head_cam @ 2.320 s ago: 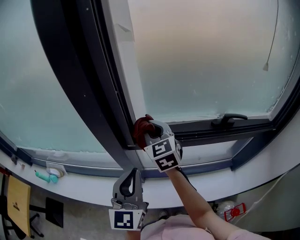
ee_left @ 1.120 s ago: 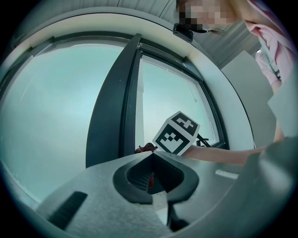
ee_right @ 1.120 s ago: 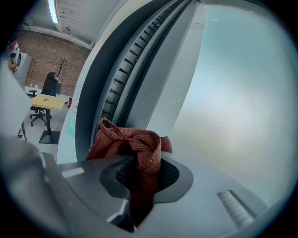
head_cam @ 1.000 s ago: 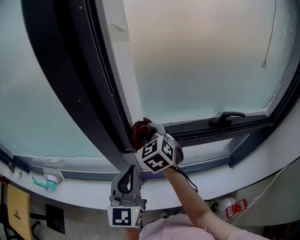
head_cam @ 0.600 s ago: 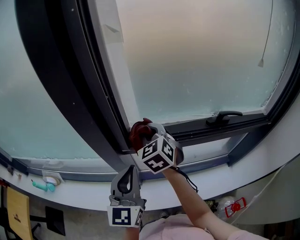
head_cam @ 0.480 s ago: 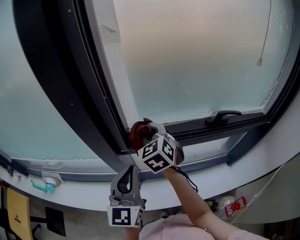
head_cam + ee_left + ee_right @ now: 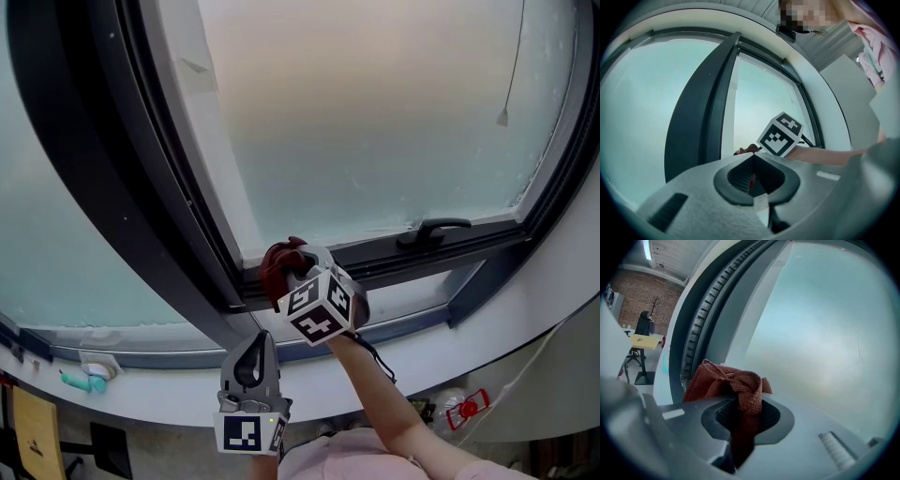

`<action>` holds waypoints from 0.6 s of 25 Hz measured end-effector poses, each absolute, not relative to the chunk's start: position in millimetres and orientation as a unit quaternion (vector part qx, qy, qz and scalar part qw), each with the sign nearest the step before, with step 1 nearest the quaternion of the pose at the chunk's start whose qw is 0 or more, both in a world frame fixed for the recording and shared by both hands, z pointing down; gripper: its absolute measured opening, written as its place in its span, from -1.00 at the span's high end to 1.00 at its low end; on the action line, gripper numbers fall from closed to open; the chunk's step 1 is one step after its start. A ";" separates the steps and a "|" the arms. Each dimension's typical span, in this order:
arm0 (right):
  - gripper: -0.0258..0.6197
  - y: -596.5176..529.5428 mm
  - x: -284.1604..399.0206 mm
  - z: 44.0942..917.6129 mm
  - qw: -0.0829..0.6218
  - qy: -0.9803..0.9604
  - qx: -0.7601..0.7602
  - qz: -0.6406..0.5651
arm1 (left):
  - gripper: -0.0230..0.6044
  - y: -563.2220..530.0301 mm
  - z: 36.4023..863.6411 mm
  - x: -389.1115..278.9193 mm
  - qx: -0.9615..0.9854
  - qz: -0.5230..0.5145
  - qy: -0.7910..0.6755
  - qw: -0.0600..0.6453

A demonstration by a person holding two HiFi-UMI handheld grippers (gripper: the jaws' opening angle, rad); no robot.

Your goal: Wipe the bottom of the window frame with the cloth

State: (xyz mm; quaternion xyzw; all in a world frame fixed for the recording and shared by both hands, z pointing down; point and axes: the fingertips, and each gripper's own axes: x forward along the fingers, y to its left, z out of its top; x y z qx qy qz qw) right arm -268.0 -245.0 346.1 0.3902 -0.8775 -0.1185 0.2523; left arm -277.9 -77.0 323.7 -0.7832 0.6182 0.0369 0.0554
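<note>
The right hand-held gripper has its jaws clamped tight on the red cloth, biting it through the middle. The bunched wad sits in the lower left corner of the window frame, right where the bottom rail meets the dark upright post. It looks pressed into that corner, though actual contact is hard to confirm from here. The left hand-held gripper hangs low beneath it, jaws together with nothing between them, tips aimed up at the window and well out of the work.

This looks like the start of the stroke. To do it well:
- Lead with the fabric, not the jaw tips, so only cloth meets the rail.
- Lean the wad down onto the rail's top face.
- Draw it in one even pass toward the right corner, following the rail.
- Hold steady pressure and stay off the frosted glass.
- Watch the window handle on the way; it stands proud of the rail and could snag a loose fold.

As for direction, the cloth's fat, knotted head points forward into the corner. Its thin tail trails back between the jaws toward the person, so its long axis runs along the gripper. The rail's long axis runs left to right, climbing to the right in the head view.
</note>
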 end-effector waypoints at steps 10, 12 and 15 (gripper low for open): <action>0.73 -253.6 -240.8 346.5 0.252 -0.873 0.402 -0.111 | 0.94 -83.4 322.1 -256.2 -0.792 0.037 0.607 0.054; 0.73 -255.1 -235.9 346.4 0.253 -0.873 0.403 -0.110 | 0.94 -84.9 321.6 -252.0 -0.794 0.038 0.605 0.054; 0.73 -257.5 -227.9 346.4 0.253 -0.872 0.406 -0.108 | 0.94 -86.9 320.3 -245.0 -0.796 0.039 0.601 0.055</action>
